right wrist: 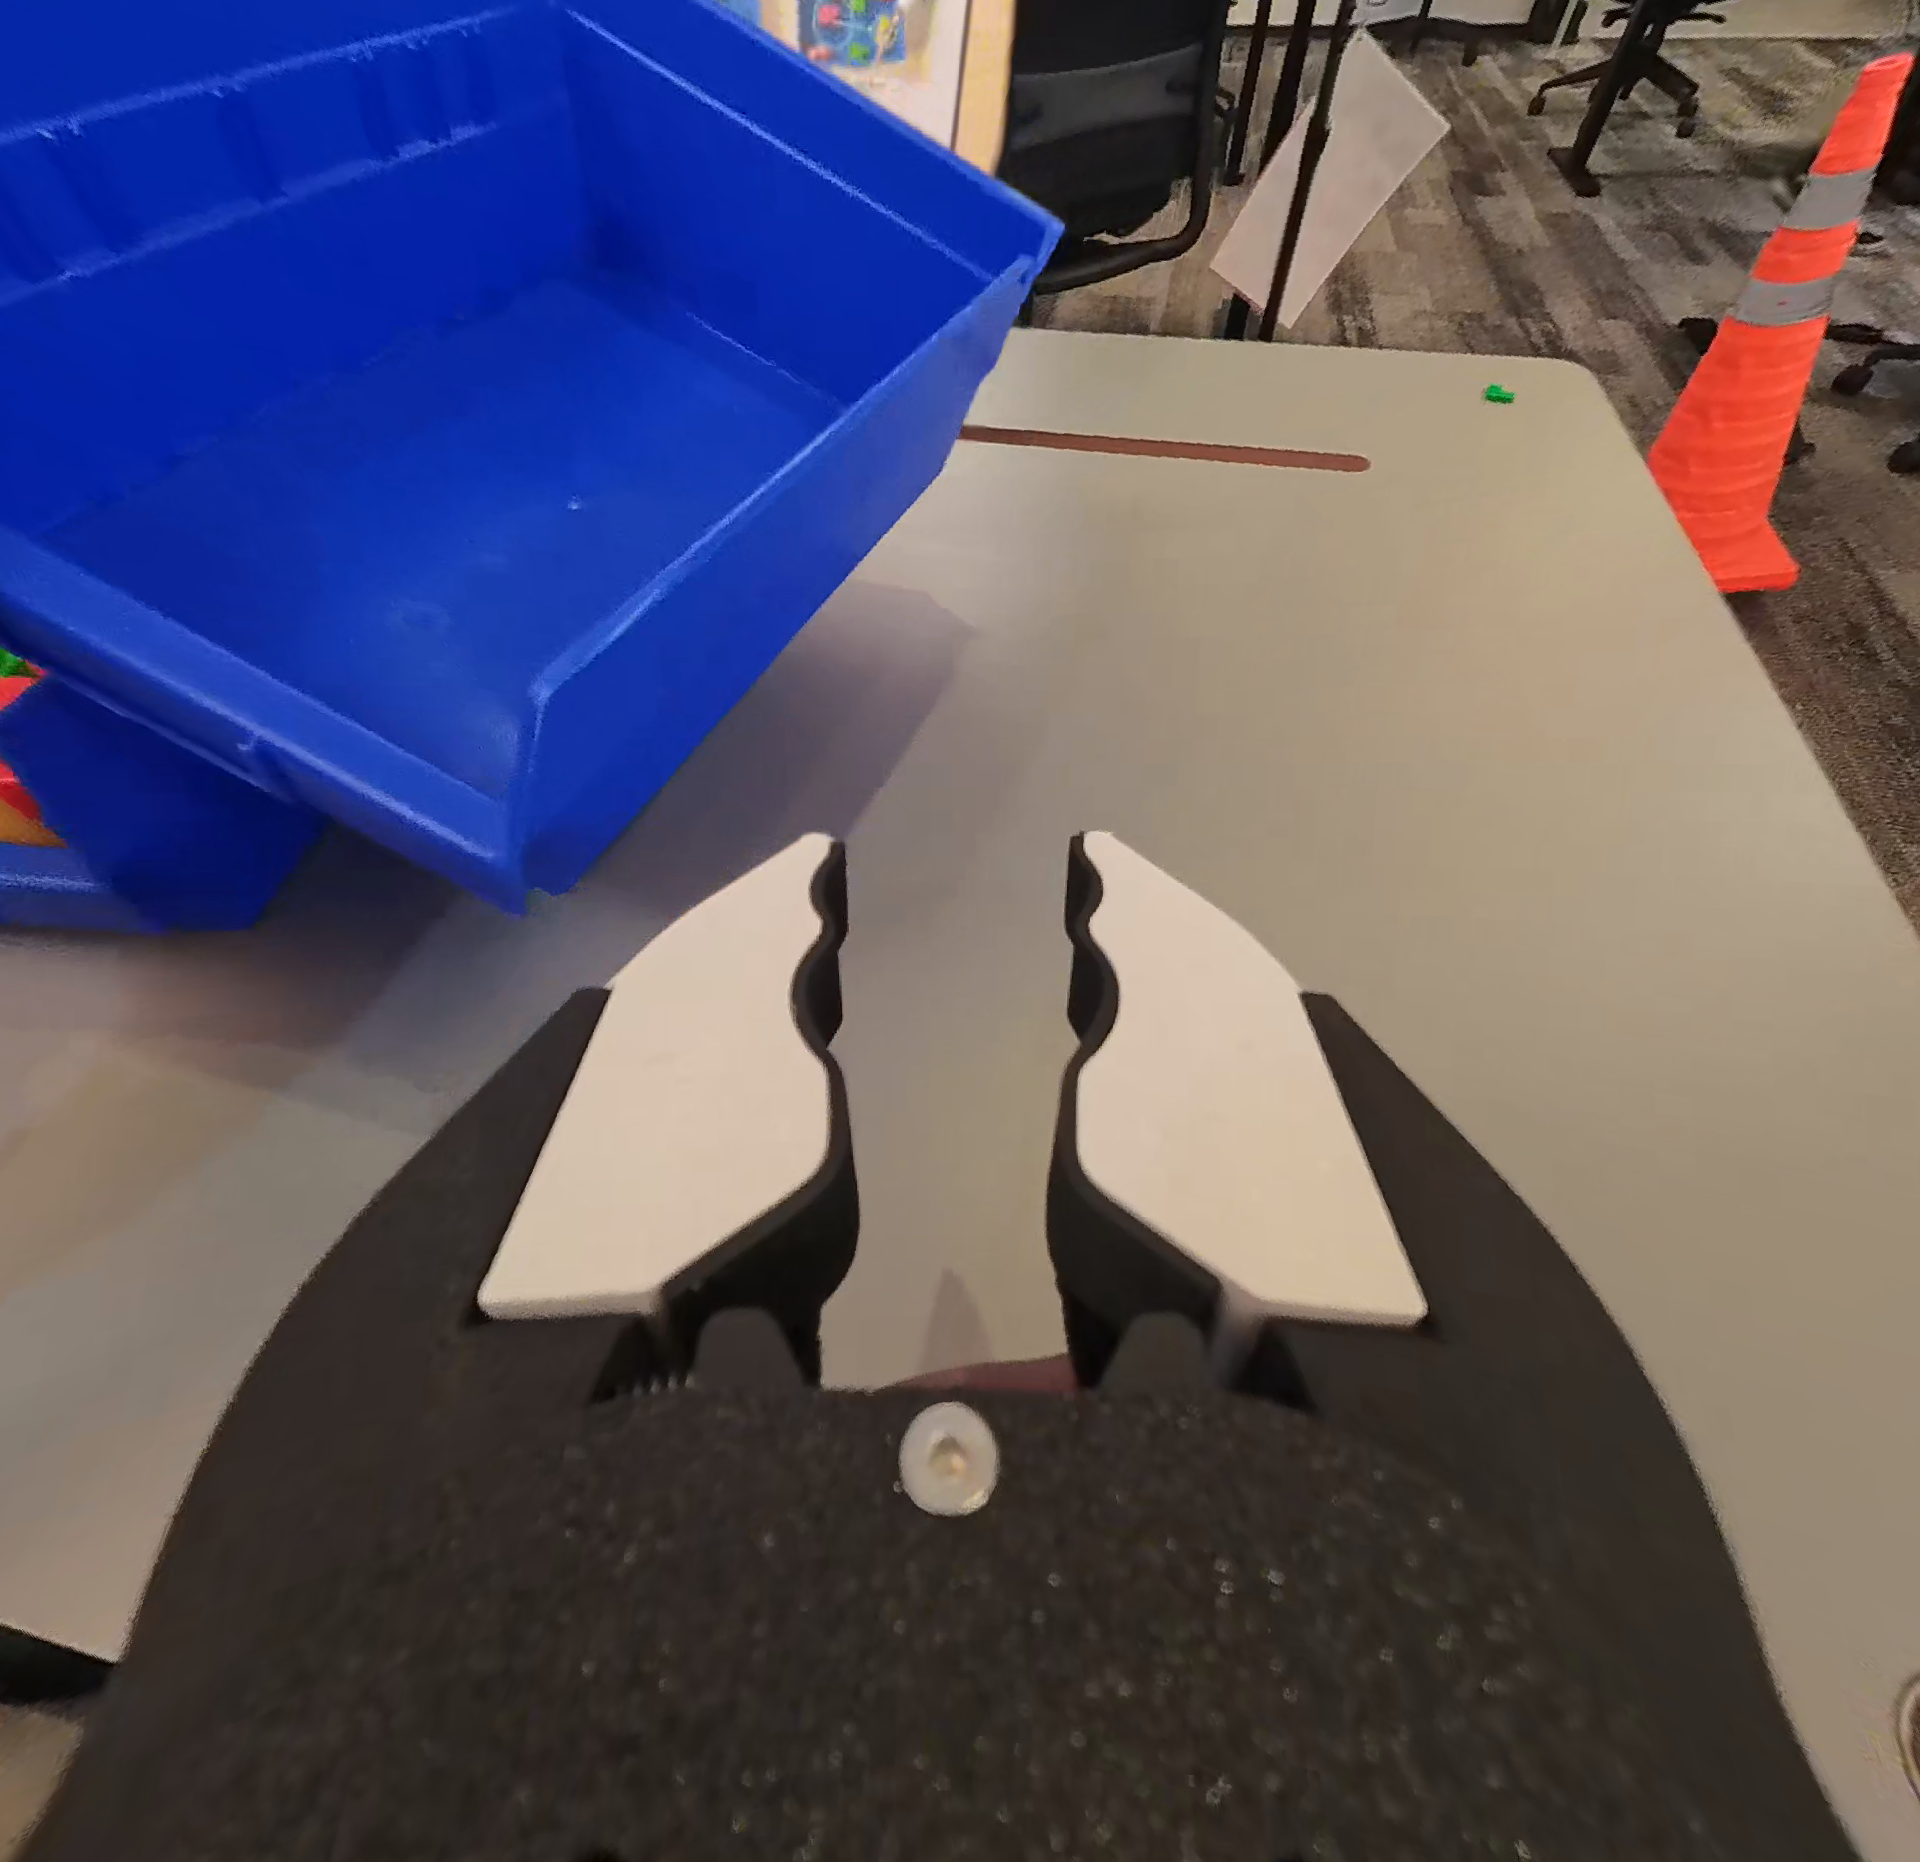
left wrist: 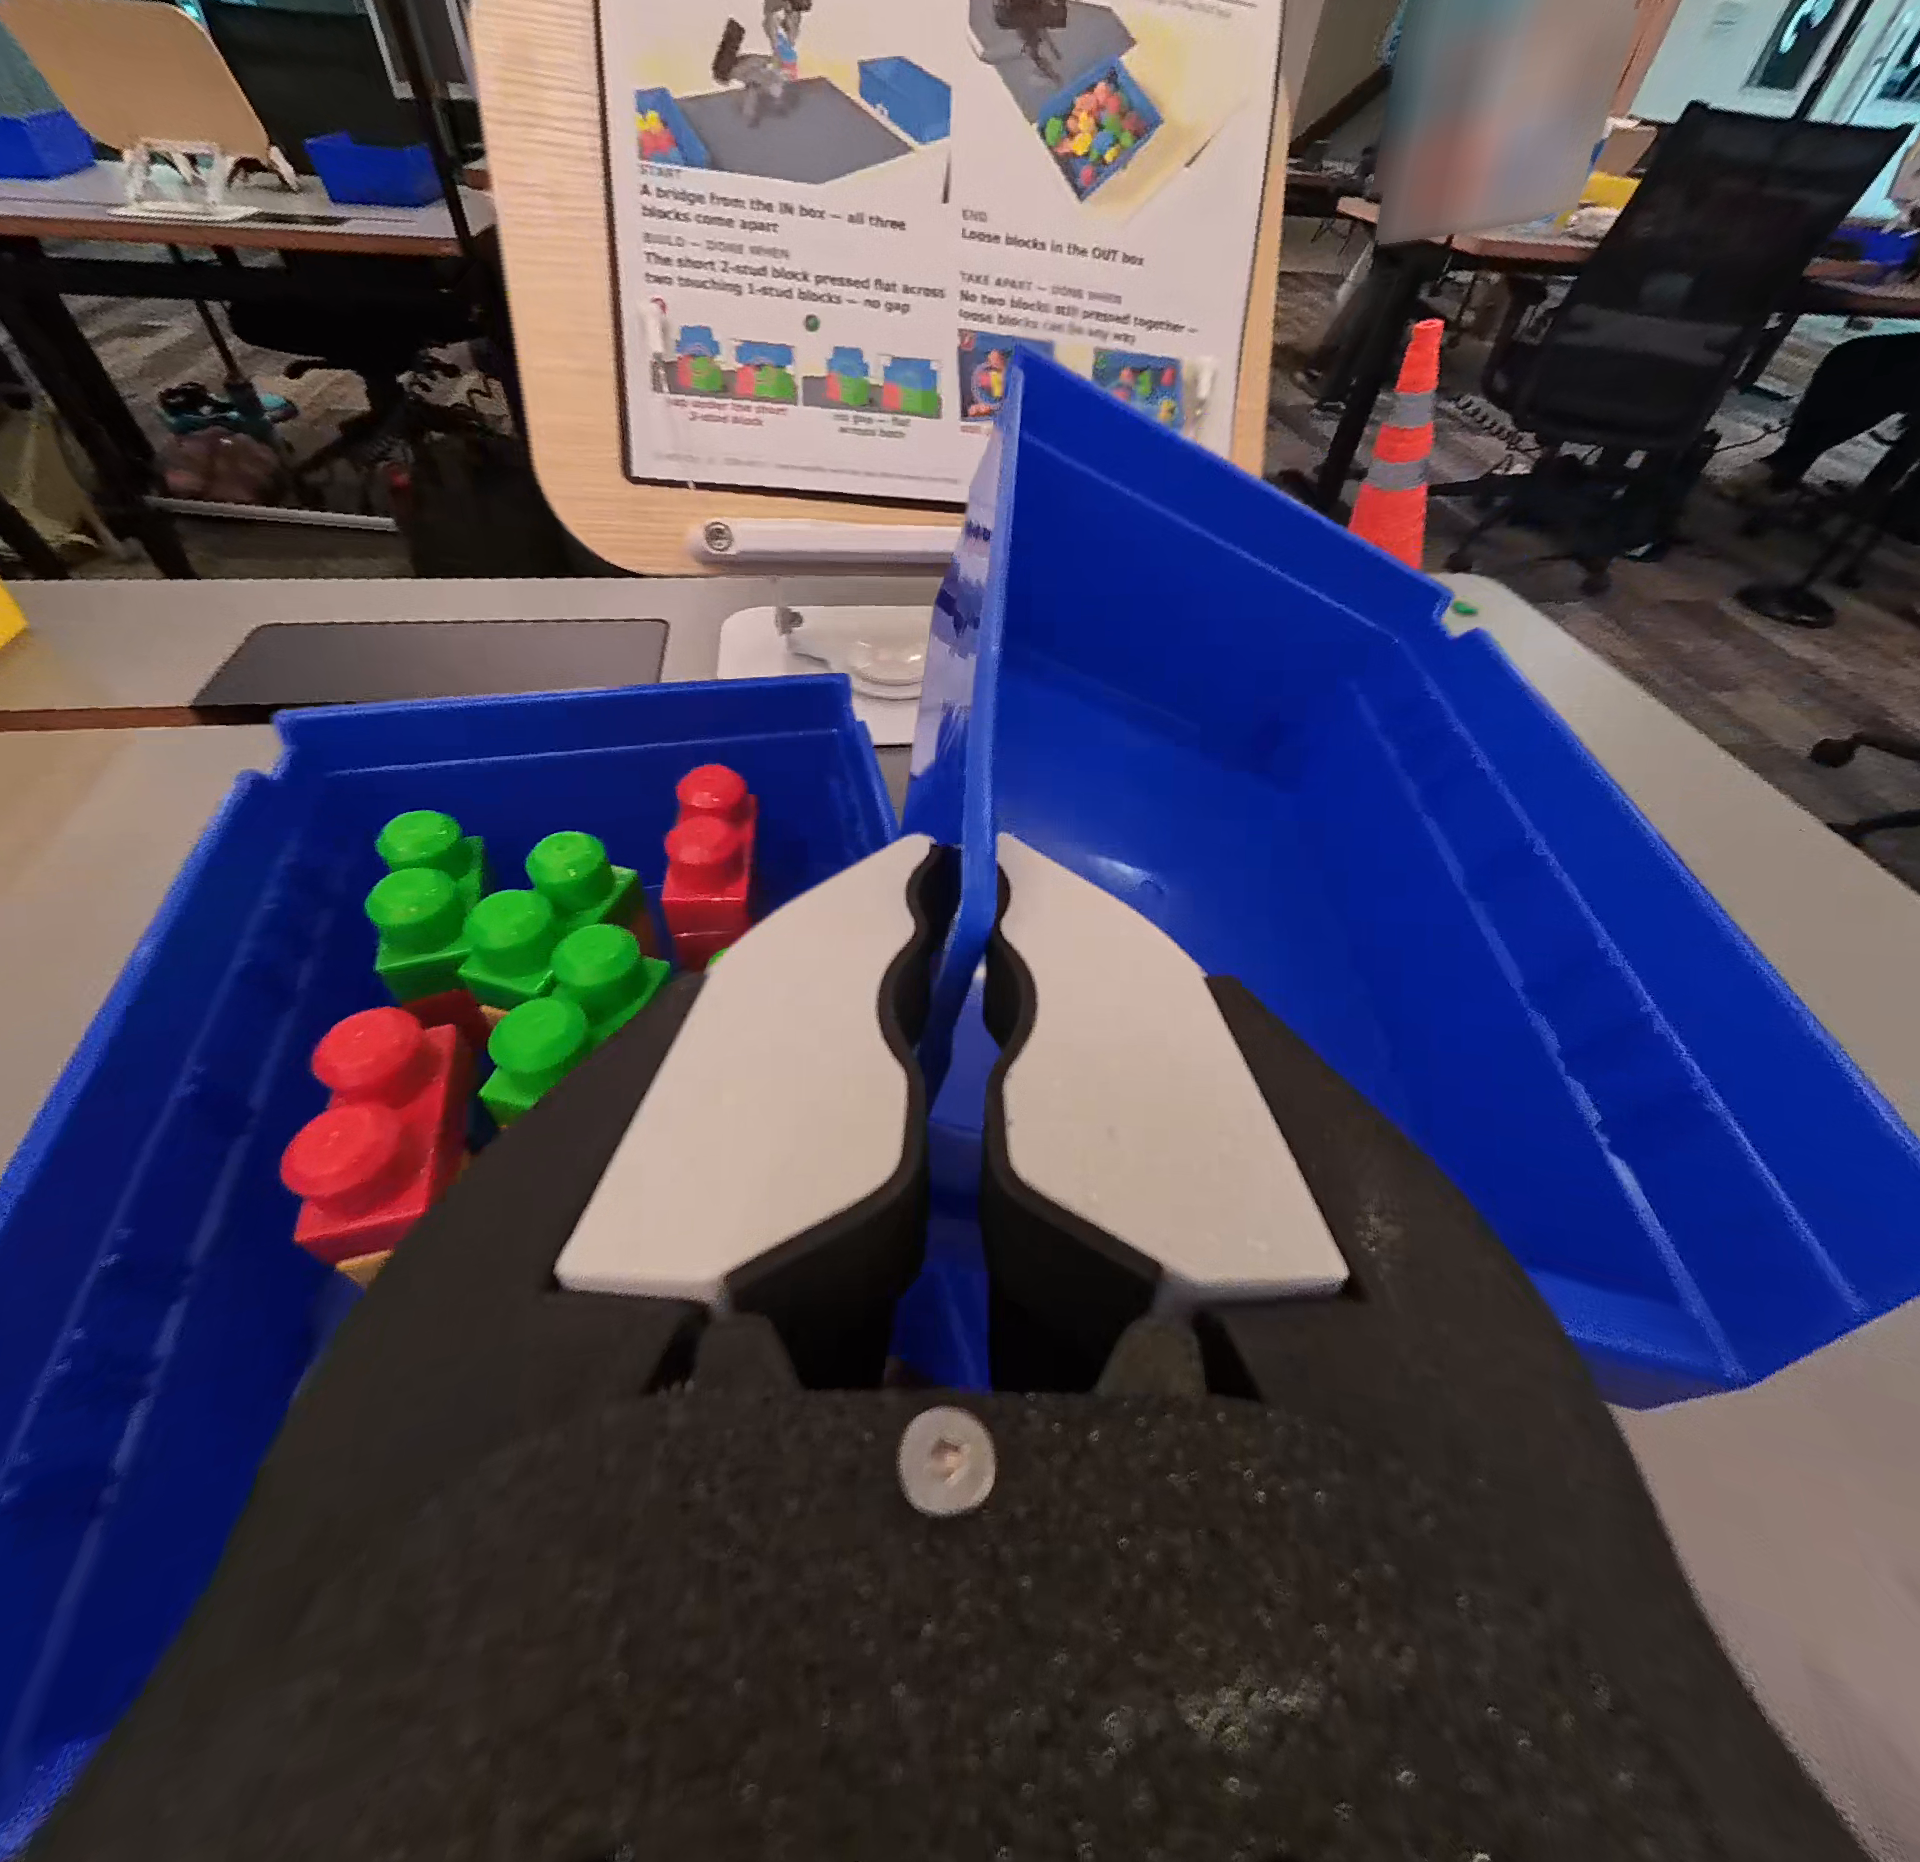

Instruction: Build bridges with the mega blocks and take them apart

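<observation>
Mega blocks (left wrist: 499, 981) sit binned left of my left jaws, which clamp the empty bin's wall (left wrist: 961, 939) to tilt it; right jaws hang apart, idle.

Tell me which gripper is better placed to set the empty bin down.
Left. The left gripper is already shut on the empty blue bin's wall, holding it tilted. The right gripper is open over bare table.
</observation>
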Demonstrator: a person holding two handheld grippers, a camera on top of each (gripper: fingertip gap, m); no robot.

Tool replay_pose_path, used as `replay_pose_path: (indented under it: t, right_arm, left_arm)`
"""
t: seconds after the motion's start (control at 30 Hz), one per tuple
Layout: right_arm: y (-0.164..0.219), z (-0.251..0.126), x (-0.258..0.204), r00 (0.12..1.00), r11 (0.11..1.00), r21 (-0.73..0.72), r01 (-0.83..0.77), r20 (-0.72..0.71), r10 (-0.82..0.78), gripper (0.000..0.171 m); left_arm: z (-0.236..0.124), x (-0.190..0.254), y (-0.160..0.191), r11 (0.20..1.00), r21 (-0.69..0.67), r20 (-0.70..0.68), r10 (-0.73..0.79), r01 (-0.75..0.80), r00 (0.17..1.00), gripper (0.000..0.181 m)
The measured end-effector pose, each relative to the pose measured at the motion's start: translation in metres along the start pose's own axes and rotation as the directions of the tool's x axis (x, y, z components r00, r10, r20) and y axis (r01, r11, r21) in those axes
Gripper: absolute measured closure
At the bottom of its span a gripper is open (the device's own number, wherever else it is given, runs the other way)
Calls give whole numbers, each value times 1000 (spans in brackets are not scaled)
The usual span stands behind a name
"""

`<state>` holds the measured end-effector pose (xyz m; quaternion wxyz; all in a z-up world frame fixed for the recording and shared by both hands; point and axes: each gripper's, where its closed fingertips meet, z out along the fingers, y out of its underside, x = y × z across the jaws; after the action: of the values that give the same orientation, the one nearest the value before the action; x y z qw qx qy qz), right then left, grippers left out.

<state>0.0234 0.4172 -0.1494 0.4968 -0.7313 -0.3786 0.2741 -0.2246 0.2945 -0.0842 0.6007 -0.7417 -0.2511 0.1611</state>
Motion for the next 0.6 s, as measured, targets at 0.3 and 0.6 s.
replay_pose_path:
  t: [0.3,0.6]
  right_arm:
    - [2,7,-15,1000,1000,-15,12,25,-12,132]
    - [14,11,-7,999,999,-41,4,34,-3,132]
  left_arm:
    - [-13,33,19,996,-13,-3,92,-92,996,177]
    - [-4,50,36,993,-40,34,113,-112,993,177]
